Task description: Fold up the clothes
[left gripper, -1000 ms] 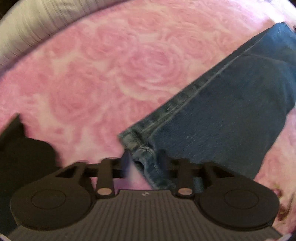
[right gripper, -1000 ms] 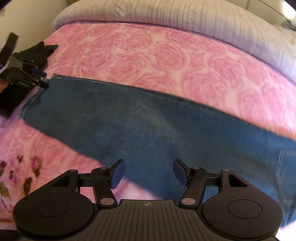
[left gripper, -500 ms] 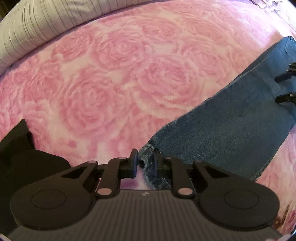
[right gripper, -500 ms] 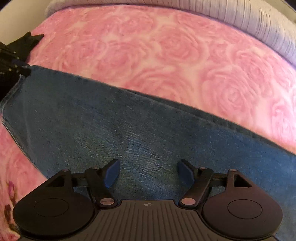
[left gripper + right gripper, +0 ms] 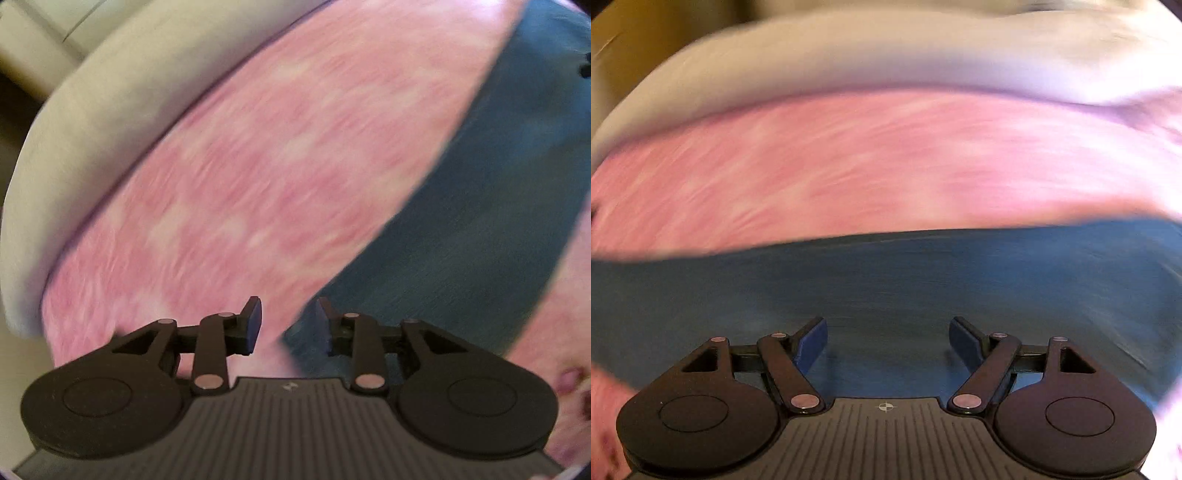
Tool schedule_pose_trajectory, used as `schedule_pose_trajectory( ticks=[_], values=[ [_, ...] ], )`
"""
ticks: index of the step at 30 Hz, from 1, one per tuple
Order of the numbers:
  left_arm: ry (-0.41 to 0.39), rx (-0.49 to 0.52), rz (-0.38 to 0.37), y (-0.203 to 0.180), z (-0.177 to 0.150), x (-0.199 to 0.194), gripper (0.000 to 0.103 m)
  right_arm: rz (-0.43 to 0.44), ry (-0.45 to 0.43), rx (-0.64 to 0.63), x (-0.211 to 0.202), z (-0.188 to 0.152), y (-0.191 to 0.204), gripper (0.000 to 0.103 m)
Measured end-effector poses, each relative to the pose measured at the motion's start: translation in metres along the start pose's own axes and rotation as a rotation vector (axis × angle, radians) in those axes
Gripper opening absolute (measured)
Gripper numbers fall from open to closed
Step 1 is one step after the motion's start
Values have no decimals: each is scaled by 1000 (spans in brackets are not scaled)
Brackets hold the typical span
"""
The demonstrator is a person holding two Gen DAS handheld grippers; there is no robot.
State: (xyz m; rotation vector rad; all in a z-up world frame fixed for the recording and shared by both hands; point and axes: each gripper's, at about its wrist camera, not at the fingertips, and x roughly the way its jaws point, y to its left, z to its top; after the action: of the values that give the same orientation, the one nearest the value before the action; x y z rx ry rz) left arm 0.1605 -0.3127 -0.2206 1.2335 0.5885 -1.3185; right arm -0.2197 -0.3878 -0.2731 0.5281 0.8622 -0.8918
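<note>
Now left fingers (image 5: pixel 286 325) have let go of jeans (image 5: pixel 498 206) hem | right fingers (image 5: pixel 888 345) spread above jeans | jeans flat on bed (image 5: pixel 258 166), unfolded

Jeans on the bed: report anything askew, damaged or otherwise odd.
Nothing stands out. The jeans lie flat across the pink blanket; both views are motion-blurred, so fine damage cannot be judged. The left gripper and the right gripper are open, holding nothing.
</note>
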Motion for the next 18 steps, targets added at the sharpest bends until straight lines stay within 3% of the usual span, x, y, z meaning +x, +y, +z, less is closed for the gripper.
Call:
schedule_pose_trajectory(
  ticks=[3,4,5,8,17,18],
  values=[
    [-117,145,-88,-67,38,-22,33,-132,-7,251,-32,-37,-67,76],
    [-166,208,-126,-96,53,-29,39,-160,8,333,-39,-52,-88,76],
    [-219,278,-161,-127,67,-34,44,-181,21,409,-45,-65,-107,76],
    [-377,486,-265,-221,110,-48,44,-209,37,590,-60,-98,-157,76],
    [-499,1029,-209,-392,157,3,44,-11,-45,649,-73,-129,-214,76],
    [-511,1090,-202,-411,162,9,40,-3,-46,652,-71,-131,-217,76]
  ],
)
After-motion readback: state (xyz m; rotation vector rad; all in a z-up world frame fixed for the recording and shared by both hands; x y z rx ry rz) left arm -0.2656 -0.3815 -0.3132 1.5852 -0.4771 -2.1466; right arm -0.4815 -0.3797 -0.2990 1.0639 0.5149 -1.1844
